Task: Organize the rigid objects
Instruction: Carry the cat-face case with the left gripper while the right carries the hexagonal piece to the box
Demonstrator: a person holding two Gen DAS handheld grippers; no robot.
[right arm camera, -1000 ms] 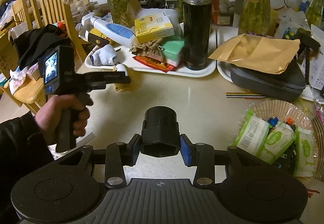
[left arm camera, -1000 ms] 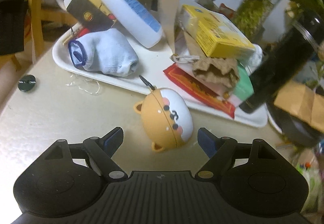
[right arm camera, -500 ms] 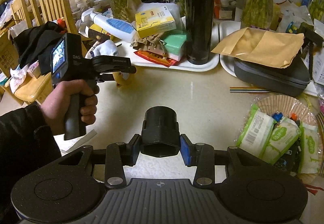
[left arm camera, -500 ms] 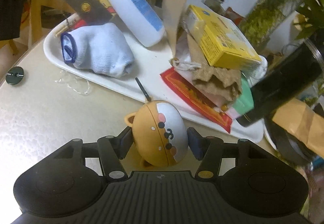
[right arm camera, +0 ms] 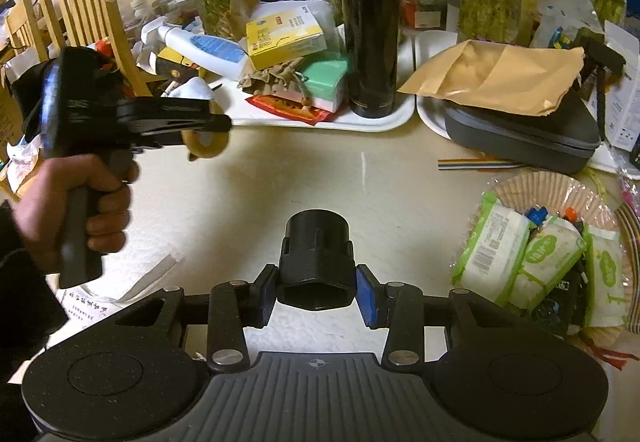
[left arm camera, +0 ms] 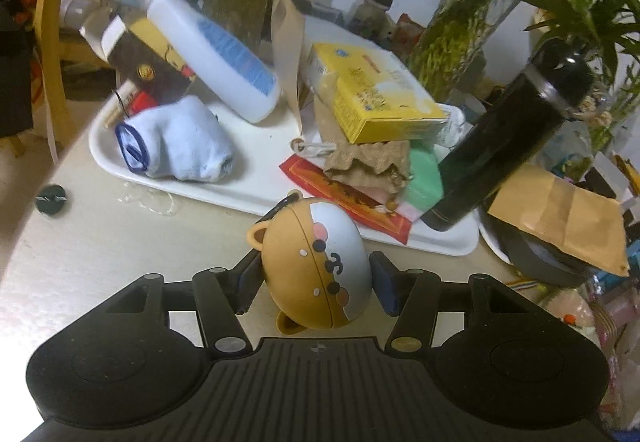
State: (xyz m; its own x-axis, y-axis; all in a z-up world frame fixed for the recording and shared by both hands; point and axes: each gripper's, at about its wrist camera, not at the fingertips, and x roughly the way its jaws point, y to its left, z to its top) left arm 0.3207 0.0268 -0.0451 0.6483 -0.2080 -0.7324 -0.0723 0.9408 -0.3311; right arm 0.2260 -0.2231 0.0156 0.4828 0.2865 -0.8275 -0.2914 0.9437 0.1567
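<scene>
Over cluttered table (right arm camera: pixel 280 170), left tool (left arm camera: pixel 314 276) clamps tan-and-white bear-faced case (left arm camera: pixel 316 262); right tool (right arm camera: pixel 316 292) clamps black socket (right arm camera: pixel 316 254).

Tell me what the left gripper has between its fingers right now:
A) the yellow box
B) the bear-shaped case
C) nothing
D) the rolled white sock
B: the left gripper has its pads pressed on both sides of the tan and white bear-shaped case, while the sock and yellow box sit on the white tray.
</scene>
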